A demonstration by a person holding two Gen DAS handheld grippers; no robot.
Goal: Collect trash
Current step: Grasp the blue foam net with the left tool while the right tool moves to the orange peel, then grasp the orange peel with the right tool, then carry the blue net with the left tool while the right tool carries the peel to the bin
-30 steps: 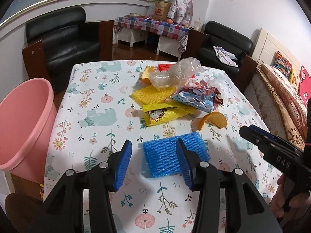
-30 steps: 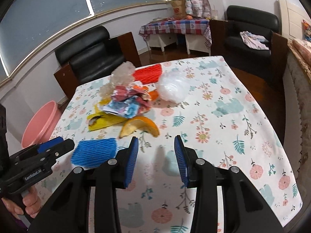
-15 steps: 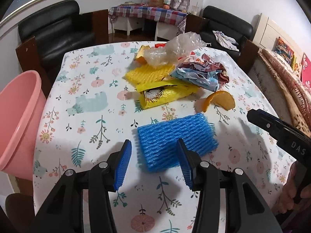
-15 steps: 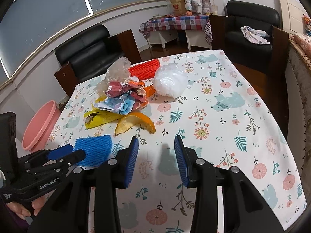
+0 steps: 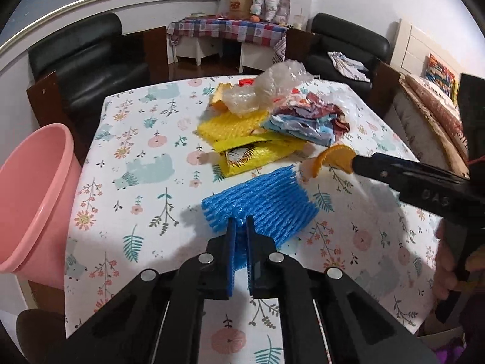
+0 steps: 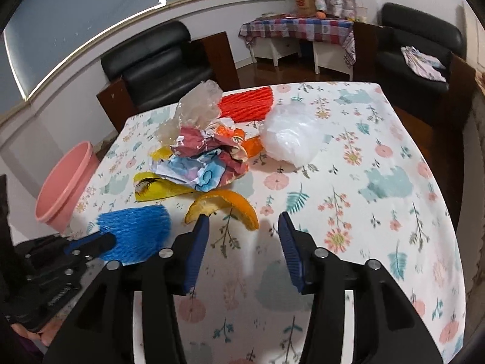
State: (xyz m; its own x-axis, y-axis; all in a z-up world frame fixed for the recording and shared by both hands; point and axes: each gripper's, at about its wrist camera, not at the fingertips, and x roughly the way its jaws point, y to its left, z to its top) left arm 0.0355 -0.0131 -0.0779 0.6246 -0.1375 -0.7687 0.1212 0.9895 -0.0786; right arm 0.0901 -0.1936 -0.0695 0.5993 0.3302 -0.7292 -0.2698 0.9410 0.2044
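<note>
Left gripper (image 5: 240, 230), jaws just closed, pinches a ribbed blue foam net sleeve (image 5: 260, 203); right gripper (image 6: 244, 227), jaws just widening, stands open at a curled orange peel (image 6: 224, 204).

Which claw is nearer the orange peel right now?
Right. The right claw hangs open just short of the orange peel, one pad at its edge. The left claw sits farther off, pinching the blue foam net.

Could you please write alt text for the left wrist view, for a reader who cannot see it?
The left gripper has just closed its jaws on the near edge of a blue foam net lying on a floral tablecloth. Beyond it sits a pile of wrappers; the right gripper reaches toward an orange peel, and a pink bin stands at the left.
</note>
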